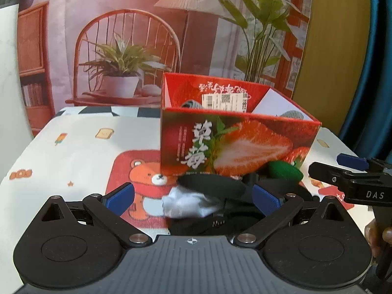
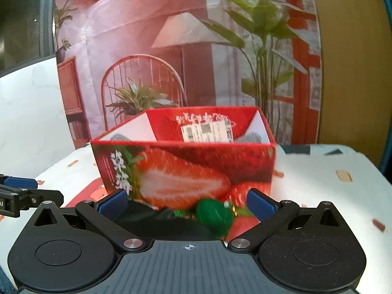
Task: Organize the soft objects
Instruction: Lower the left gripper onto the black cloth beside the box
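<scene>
Left gripper (image 1: 193,197): jaws spread wide, gripping nothing; a white cloth (image 1: 186,204) and a black cloth (image 1: 210,183) lie on the table between its blue pads (image 1: 120,197). Right gripper (image 2: 187,204): jaws also wide apart, empty; a green soft toy (image 2: 215,214) sits between its fingers, beside more black fabric. All three soft items rest on the patterned tablecloth (image 1: 73,152), just in front of the open strawberry box (image 1: 235,142). Grey soft items (image 2: 250,137) show inside the box. Images are motion-blurred.
</scene>
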### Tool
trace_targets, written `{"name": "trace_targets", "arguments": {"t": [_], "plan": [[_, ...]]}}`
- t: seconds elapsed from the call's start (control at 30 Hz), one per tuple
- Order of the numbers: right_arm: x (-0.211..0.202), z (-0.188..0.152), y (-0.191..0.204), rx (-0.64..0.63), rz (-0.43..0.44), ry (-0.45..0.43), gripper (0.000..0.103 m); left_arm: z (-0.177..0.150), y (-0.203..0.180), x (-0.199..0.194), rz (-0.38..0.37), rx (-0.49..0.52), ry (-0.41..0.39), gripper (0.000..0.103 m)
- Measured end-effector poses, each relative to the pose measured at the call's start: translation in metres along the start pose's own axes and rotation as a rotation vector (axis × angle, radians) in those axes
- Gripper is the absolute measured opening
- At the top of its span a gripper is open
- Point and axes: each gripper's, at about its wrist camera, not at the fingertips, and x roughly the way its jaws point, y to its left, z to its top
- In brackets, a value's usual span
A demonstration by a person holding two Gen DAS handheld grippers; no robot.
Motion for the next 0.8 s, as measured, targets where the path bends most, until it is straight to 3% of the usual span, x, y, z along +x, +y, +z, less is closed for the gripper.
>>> {"name": "trace_targets", "arguments": {"t": [0.4, 0.8], "plan": [[-0.007, -0.039, -0.014, 0.075, -0.028, 0.060, 0.102, -0.027, 0.009, 0.000, -0.001, -0.057, 0.044, 0.101], [-0.011, -0.042, -0.001, 0.024, 0.016, 0.066, 0.094, -0.039, 0.009, 0.004, -0.025, -0.079, 0.065, 0.083]]}}
